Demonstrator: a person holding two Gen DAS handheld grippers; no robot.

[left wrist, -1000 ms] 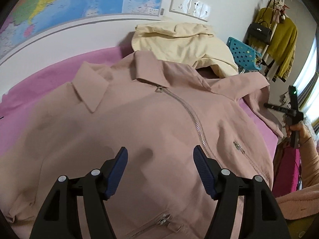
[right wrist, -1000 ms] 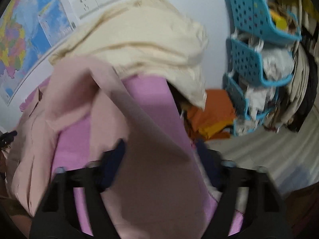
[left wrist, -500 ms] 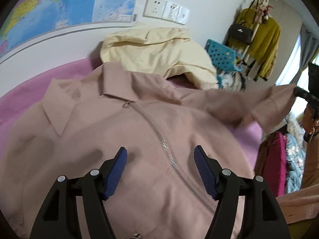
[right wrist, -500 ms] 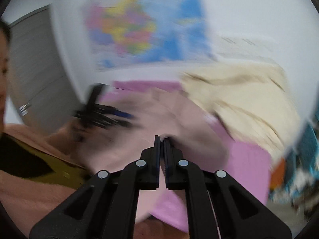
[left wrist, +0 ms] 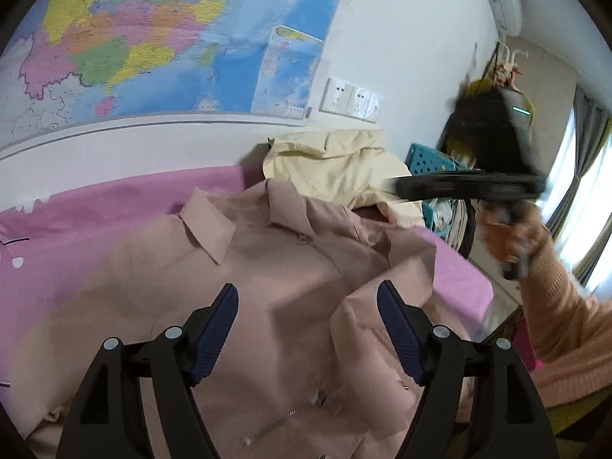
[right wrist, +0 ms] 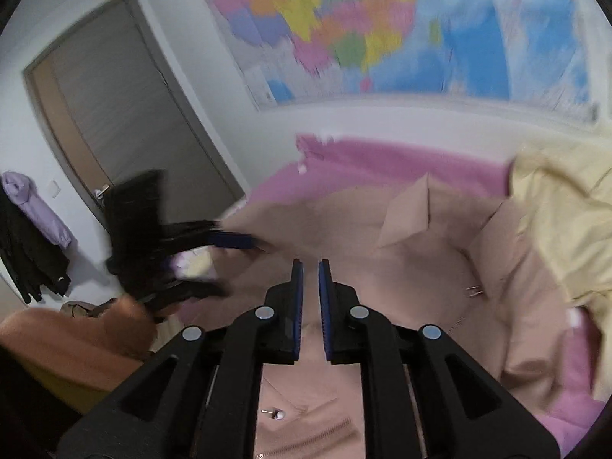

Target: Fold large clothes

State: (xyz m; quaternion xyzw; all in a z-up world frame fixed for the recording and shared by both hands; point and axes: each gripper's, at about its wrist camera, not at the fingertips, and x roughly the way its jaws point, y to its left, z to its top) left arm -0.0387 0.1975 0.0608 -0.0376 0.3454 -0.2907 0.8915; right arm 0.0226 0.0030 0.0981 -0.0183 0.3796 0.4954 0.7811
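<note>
pink jacket [left wrist: 290, 279] lies front-up on the bed [left wrist: 76, 237], which has a pink sheet, with its collar [left wrist: 244, 222] toward the wall and the zipper [left wrist: 283, 420] running down its front. one sleeve [left wrist: 386, 298] is folded in over the chest on the side nearer the window. a pale yellow garment [left wrist: 336, 164] sits bunched just beyond the collar, touching the jacket's shoulder.

the left gripper [left wrist: 308, 329] hovers above the jacket's middle with its fingers [left wrist: 214, 329] wide apart; they have just been opening further, and nothing sits between them but the cloth below, which they do not touch. the right gripper [right wrist: 309, 298] hangs above the jacket too, its fingers [right wrist: 297, 306] nearly together with a thin slit between them and nothing caught there; they have opened a hair after snapping closed. in the left wrist view this gripper shows as a dark blur, held by a hand [left wrist: 505, 237] in a peach sleeve [left wrist: 562, 329].

a coloured map [left wrist: 153, 38] covers the wall behind the bed, with wall sockets [left wrist: 352, 97] beside it. a grey door [right wrist: 126, 122] shows in the right wrist view, blurred.
</note>
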